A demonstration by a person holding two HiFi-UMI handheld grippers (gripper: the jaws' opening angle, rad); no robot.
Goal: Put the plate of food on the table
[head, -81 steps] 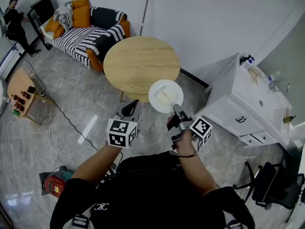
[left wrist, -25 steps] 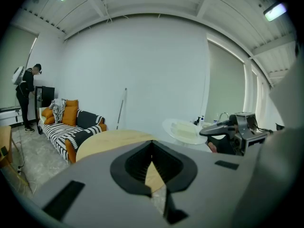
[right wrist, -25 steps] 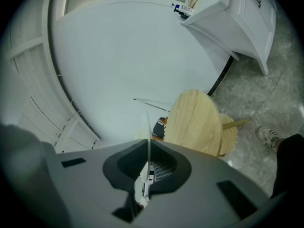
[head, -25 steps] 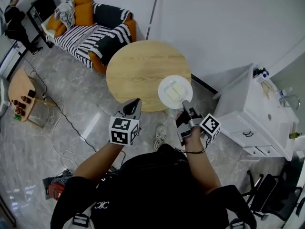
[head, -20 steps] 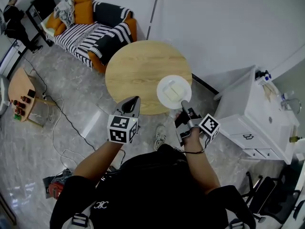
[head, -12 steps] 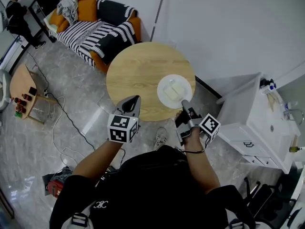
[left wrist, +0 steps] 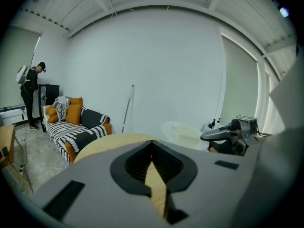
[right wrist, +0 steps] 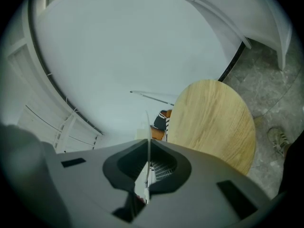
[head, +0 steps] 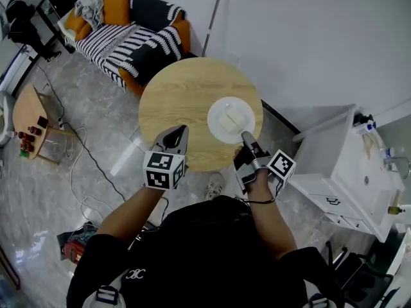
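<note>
Right gripper [head: 246,137] clamps the white plate [head: 216,124] rim, plate over the round wooden table [head: 173,98].
We see pale food [head: 232,115] ahead of its jaws; left gripper [head: 174,133] closed, empty.

- No word, number or brand name can be read anywhere.
- Left tool [head: 174,133] and right tool [head: 245,136]: their cubes bear black-and-white square patterns, no letters.
- Emblem [head: 137,277] on the shirt [head: 192,262], behind the left tool: too small to read.

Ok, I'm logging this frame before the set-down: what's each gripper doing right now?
Left gripper: shut, empty.
Right gripper: shut on the plate at its rim.
</note>
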